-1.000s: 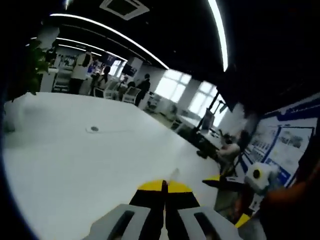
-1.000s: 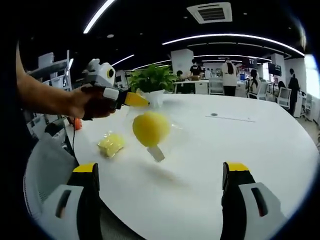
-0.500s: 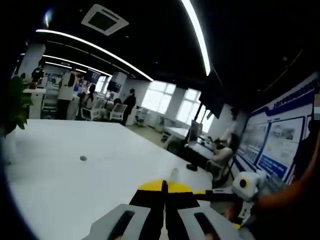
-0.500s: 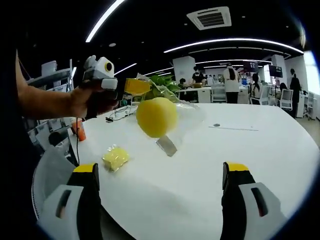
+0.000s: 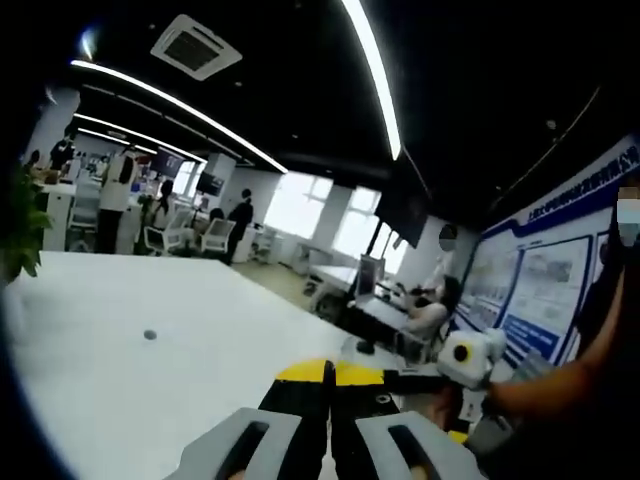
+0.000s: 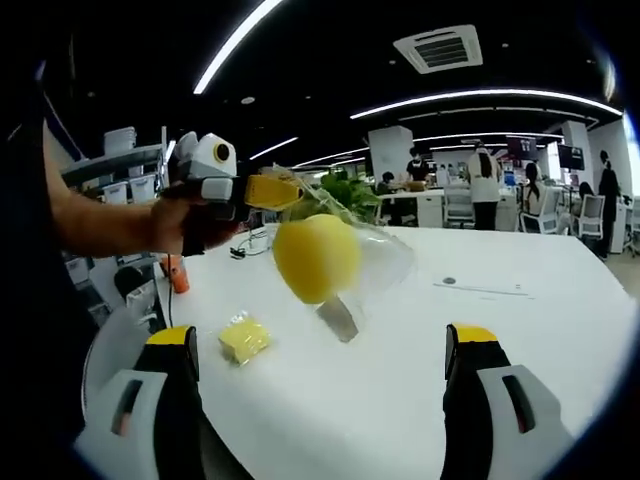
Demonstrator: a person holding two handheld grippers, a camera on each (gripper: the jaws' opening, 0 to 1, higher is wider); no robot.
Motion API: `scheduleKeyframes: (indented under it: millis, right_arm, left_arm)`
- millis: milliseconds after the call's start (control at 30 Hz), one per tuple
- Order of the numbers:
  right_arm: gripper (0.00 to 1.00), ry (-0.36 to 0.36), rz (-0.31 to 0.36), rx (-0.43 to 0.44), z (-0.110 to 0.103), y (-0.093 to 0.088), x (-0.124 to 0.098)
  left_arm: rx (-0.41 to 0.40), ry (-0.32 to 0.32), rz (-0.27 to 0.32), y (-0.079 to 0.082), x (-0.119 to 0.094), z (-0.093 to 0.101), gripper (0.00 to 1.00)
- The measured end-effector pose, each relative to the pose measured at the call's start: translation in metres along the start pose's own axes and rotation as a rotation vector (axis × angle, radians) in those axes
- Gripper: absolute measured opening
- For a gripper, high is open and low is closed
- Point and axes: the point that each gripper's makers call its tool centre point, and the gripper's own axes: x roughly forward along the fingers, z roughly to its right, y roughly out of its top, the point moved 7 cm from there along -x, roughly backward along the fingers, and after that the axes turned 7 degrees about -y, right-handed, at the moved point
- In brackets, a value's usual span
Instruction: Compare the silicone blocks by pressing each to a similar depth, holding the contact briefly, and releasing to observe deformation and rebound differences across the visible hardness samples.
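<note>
While you hold both tools up over the white bench:
Left hand-held gripper: jaws pinched together on the top edge of a clear bag, lifted off the bench.
Bag contents: yellow round silicone block hanging inside, above the bench.
Right hand-held gripper: jaws spread wide, nothing between them, near edge of bench.
Second sample: small yellow block lying on the bench, left, below the bag.
Far: plant, people standing.
</note>
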Motion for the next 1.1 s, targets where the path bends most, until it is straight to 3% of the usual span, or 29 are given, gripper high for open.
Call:
scheduleKeyframes:
  millis: [200,433,800,1000,1100]
  right_arm:
    - [0.96,0.075,0.063,0.021,0.004,0.012,0.011]
    - [0.84,0.167,0.125,0.026,-0.001,0.028,0.027]
    - [0.55,0.299,0.179,0.035,-0.017,0.041,0.045]
    - [0.37,0.334,0.217,0.072,-0.021,0.045,0.044]
    - [0.33,0.348,0.213,0.083,-0.023,0.047,0.043]
  left_arm:
    - [-0.012,-0.028,0.015,0.005,-0.004,0.010,0.00]
    - [-0.029,-0.045,0.035,0.009,-0.010,0.018,0.00]
    - [-0.055,-0.080,0.053,0.013,-0.016,0.033,0.00]
    - [-0.070,-0.091,0.070,0.016,-0.020,0.037,0.00]
    - [-0.083,-0.103,0.085,0.018,-0.022,0.038,0.00]
